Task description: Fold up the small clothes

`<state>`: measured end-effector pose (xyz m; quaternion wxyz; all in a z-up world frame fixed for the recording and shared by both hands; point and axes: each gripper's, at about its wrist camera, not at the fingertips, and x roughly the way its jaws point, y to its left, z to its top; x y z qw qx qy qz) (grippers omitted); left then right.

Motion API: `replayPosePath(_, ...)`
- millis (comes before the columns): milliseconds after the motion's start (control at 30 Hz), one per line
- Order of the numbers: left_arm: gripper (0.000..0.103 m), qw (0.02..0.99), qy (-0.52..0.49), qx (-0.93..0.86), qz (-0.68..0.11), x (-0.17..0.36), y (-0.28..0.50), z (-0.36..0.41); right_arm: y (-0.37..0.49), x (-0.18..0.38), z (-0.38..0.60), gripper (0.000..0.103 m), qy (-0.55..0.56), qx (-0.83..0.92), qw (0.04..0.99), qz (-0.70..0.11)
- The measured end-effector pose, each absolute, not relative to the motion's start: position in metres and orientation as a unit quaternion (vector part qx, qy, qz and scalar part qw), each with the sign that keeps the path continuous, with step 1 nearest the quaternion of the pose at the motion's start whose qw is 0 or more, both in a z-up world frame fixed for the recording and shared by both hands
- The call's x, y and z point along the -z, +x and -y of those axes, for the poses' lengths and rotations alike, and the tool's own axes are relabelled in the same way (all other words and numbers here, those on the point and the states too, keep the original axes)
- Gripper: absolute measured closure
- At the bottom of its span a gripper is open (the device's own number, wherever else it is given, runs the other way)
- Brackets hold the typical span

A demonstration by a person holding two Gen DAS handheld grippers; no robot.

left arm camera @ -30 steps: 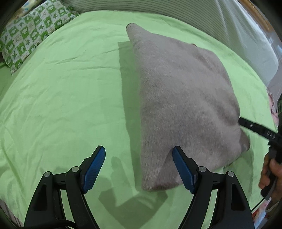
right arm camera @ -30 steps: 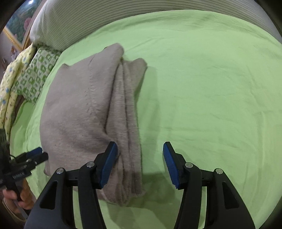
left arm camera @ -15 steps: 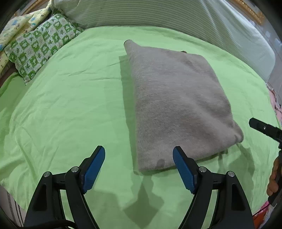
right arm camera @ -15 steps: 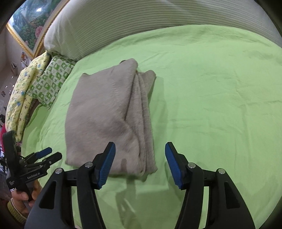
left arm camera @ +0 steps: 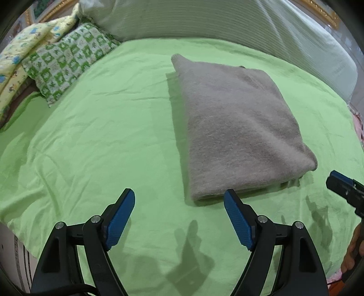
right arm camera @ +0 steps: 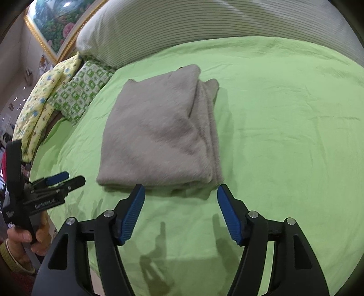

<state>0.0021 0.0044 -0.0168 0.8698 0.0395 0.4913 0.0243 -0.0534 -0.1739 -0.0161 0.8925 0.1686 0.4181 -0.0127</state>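
The grey knitted garment point(left arm camera: 238, 127) is now seen whole, lying folded into a compact rectangle on the green bed sheet point(left arm camera: 102, 136), nearer the middle of the bed than its edge. A second ago the garment's near corner sat right at the blue pads of both grippers; now it is seen clear of them in both wrist views, with bare sheet between its near edge and the fingertips. Both grippers have been drawn back and lifted away from it.

The left gripper point(left arm camera: 179, 218) is held spread wide with nothing between its fingers point(left arm camera: 120, 216), as it was a second ago. The right gripper point(right arm camera: 180, 214) is being opened further at this moment, and nothing is caught between its fingers point(right arm camera: 134, 214) either; only sheet and shadows are seen in the gap. The garment is thus released by both.

In the right wrist view the layered edges of the fold are seen stacked along the garment's right side point(right arm camera: 211, 136), a little uneven near the far corner, while the top face is smooth.

From this the fold is judged to be finished or very nearly so, and the withdrawal is read as the end of work on this piece. A patterned pillow point(left arm camera: 66, 66) and a striped bolster point(left arm camera: 204, 20) are left untouched at the head of the bed.
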Motion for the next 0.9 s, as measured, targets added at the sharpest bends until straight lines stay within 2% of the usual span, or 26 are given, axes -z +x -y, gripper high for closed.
replayPosePath(500, 0.021, 0.903, 0.039, 0.002, -0.428, -0.011, -0.013, 0.007, -0.057, -0.001, 0.144, 0.018, 0.104, -0.021, 0.926, -0.362)
replayPosePath(733, 0.02, 0.914, 0.062, -0.003, -0.401, 0.001, -0.019, 0.02, -0.05, 0.004, 0.136, 0.013, 0.082, -0.012, 0.931, -0.356)
replayPosePath(900, 0.02, 0.904, 0.071, -0.015, -0.421, 0.021, -0.015, 0.025, -0.047, 0.013, 0.134, 0.011, 0.075, -0.005, 0.934, -0.349)
